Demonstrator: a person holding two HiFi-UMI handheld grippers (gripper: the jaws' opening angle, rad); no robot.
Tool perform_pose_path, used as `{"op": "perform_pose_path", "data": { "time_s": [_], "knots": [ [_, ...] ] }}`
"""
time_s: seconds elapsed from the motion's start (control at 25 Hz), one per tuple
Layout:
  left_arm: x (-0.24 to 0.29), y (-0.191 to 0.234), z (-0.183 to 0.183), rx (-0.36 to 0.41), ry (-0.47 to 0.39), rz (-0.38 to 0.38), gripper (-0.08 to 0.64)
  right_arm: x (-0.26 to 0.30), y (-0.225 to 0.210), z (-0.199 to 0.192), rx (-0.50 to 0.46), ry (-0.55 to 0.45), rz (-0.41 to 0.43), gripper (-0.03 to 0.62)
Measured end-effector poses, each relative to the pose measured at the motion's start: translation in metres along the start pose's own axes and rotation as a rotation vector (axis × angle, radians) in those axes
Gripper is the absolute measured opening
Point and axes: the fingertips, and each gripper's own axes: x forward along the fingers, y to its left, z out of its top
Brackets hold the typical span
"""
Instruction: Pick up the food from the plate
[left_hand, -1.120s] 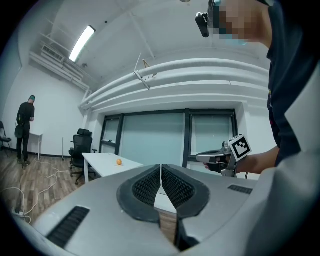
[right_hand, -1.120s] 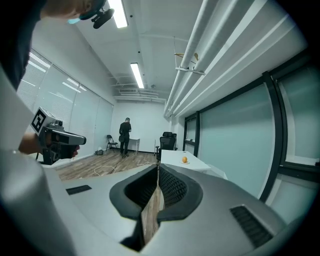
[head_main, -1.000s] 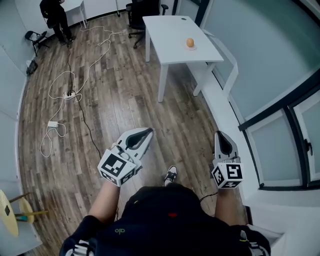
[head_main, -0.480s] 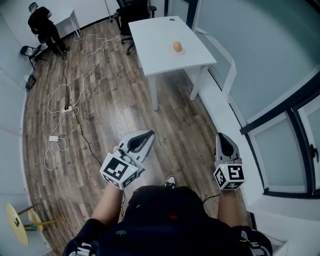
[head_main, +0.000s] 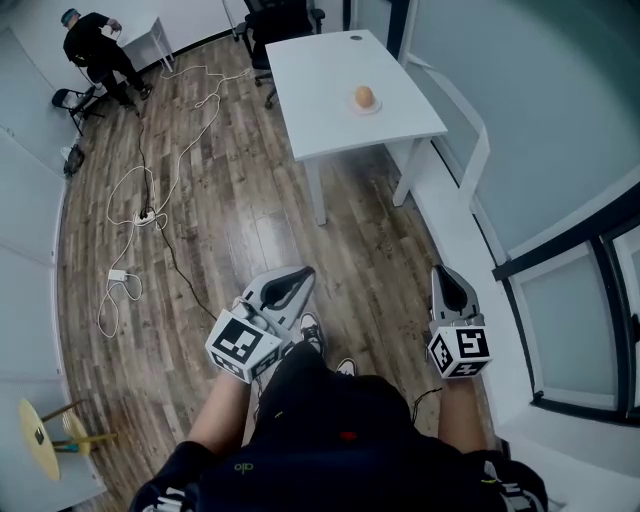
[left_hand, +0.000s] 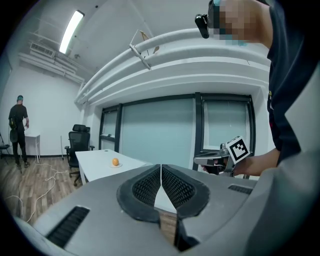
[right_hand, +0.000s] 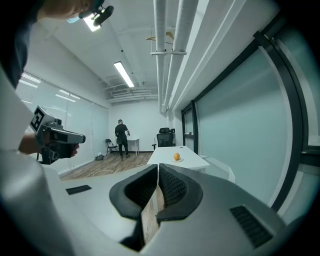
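A wide wood floor (head_main: 230, 230) fills most of the head view, with loose cables (head_main: 150, 190) trailing across its left side. At the far end stands a white table (head_main: 330, 90), with a black office chair (head_main: 280, 20) behind it and another person (head_main: 95, 45) in the far corner.

Close to the wearer's body, the left gripper (head_main: 300, 272) and the right gripper (head_main: 441, 270) are held low over the floor, well apart from the table. In its own view the left gripper (left_hand: 161, 167) has its jaws pressed together with nothing between them. The right gripper (right_hand: 158, 167) is likewise clenched on nothing.

A small plate (head_main: 375, 109) sits toward the table's right side. On it rests the food (head_main: 365, 97), a round orange-brown piece. It is too small here to tell whether it is a fruit, an egg or a bun.

The task appears to be at the approach step, with no reach begun. The next move likely calls for walking up to the table and parting one gripper's jaws. That gripper would then need to settle its jaws on either side of the round piece and close gently, since it may roll.
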Motion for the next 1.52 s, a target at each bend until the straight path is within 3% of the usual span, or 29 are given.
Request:
{"op": "perform_pose_path", "data": {
  "time_s": [0.32,0.56,0.92,1.2,1.52],
  "knots": [
    [0.044,0.061,-0.002,-0.032,-0.016,-0.032,0.026,0.063,-0.014,0.011,-0.035,0.014,-0.024,0.026],
    [0.096,0.139,0.02,-0.041,-0.054,-0.059,0.026,0.146,-0.032,0.049,-0.076,0.005,-0.048,0.026],
    [0.151,0.265,0.035,-0.035,-0.064,-0.082,0.026,0.287,-0.013,0.08,-0.15,0.032,-0.006,0.026],
    [0.17,0.353,0.026,-0.061,-0.028,-0.041,0.026,0.377,-0.012,0.094,-0.143,0.053,-0.003,0.027],
    [0.219,0.401,0.031,-0.082,-0.014,-0.012,0.026,0.462,-0.044,0.091,-0.116,0.093,0.04,0.028]
  ]
}}
